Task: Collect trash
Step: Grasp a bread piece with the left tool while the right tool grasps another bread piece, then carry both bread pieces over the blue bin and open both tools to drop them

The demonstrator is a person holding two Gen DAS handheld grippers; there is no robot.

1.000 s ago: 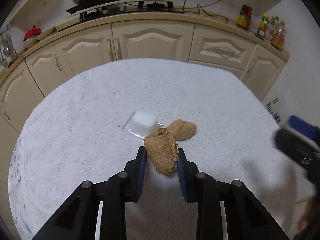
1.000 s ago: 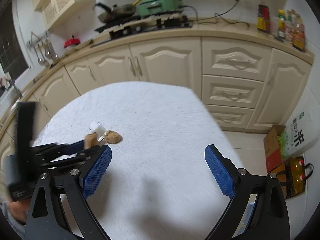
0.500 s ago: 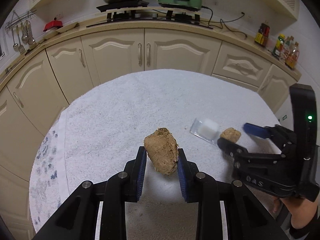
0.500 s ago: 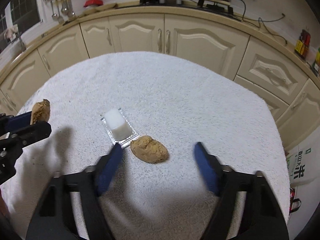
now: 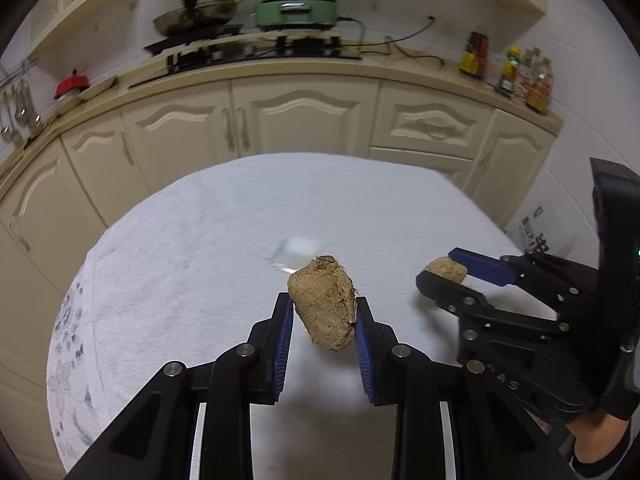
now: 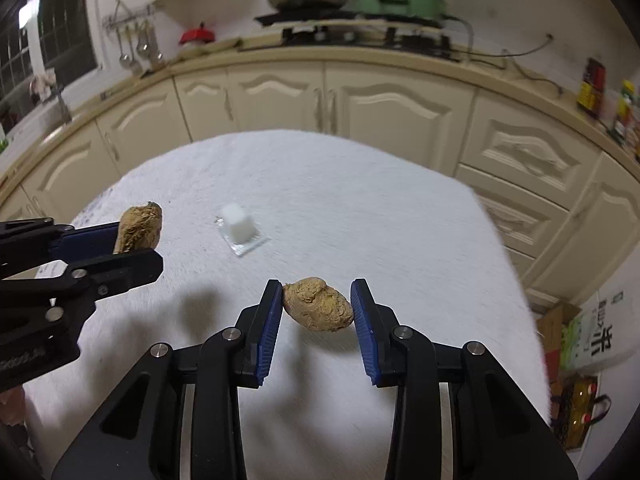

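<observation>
Two crumpled brown paper wads (image 5: 325,307) (image 6: 318,309), light and squashy: pinched mid-body by left gripper (image 5: 323,322), right gripper (image 6: 316,314) closing, beside white plastic cup (image 6: 239,229).

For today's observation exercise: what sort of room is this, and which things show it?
A home kitchen, most likely: a frying pan on a gas stove, cream cabinets below the counter, and sauce bottles.

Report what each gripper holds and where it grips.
Left gripper clamps a brown lump by its sides. Right gripper is closing on the second brown lump, its ends between the pads.
</observation>
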